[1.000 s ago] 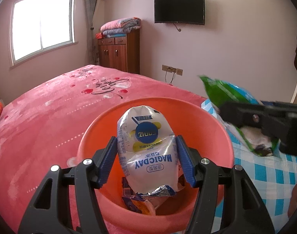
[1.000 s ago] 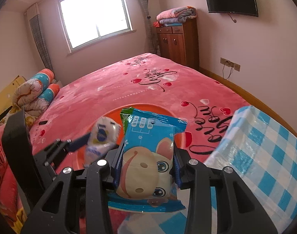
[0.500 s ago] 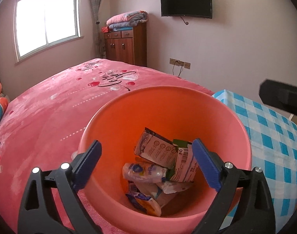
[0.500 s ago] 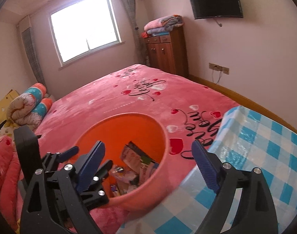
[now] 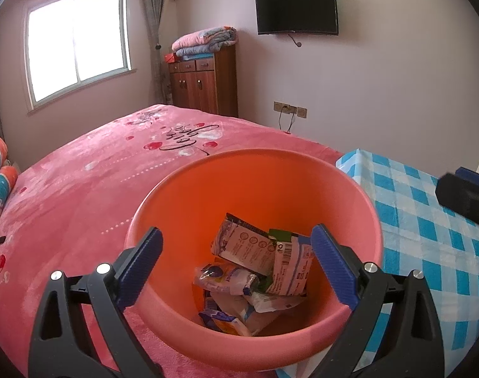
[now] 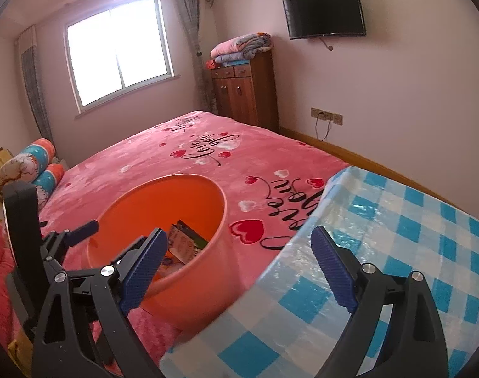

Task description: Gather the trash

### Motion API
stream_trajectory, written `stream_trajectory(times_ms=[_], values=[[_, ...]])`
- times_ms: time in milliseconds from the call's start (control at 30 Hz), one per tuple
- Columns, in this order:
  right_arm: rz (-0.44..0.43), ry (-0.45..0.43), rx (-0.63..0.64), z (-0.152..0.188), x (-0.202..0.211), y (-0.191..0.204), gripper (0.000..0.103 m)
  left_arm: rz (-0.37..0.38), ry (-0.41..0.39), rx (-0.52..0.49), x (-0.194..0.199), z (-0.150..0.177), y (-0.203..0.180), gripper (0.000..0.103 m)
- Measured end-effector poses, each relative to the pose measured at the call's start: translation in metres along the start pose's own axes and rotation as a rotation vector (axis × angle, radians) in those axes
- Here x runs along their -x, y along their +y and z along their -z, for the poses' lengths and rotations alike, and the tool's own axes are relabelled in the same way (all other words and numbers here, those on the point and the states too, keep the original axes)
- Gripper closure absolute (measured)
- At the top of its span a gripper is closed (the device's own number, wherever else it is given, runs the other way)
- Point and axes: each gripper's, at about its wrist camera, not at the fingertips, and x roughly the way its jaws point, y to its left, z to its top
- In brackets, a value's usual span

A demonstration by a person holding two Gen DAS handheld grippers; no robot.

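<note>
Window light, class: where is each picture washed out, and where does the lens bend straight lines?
Left wrist view: the window is blown white, and the orange bin stays evenly lit. Right wrist view: the window glares too; the checked cloth edge curves, and dark corners frame both fisheye pictures.

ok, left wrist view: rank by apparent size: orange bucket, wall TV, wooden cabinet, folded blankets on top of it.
1. orange bucket, largest by far, though it sits nearest the camera
2. wooden cabinet
3. wall TV, close to the cabinet, so that pair is unsure
4. folded blankets, smallest
</note>
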Motion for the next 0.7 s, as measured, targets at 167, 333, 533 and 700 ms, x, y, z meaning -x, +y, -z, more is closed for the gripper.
stream_trajectory(times_ms=[167, 333, 533, 700], values=[[0.009, -0.035, -0.006, 0.010, 0.012, -0.008, 0.007, -0.001, -0.029, -0.006, 0.011, -0.001, -0.010, 0.007], [0.069, -0.108, 0.017, 0.024, 0.032, -0.016, 0.005, 0.020, -0.040, 0.011, 0.021, 0.000, -0.019, 0.007], [0.133, -0.099, 0.007, 0.042, 0.043, -0.031, 0.005, 0.045, -0.039, 0.004, 0.033, 0.006, -0.033, 0.007], [0.173, -0.099, -0.019, 0.059, 0.056, -0.044, 0.005, 0.076, -0.038, -0.021, 0.043, 0.014, -0.048, 0.007]])
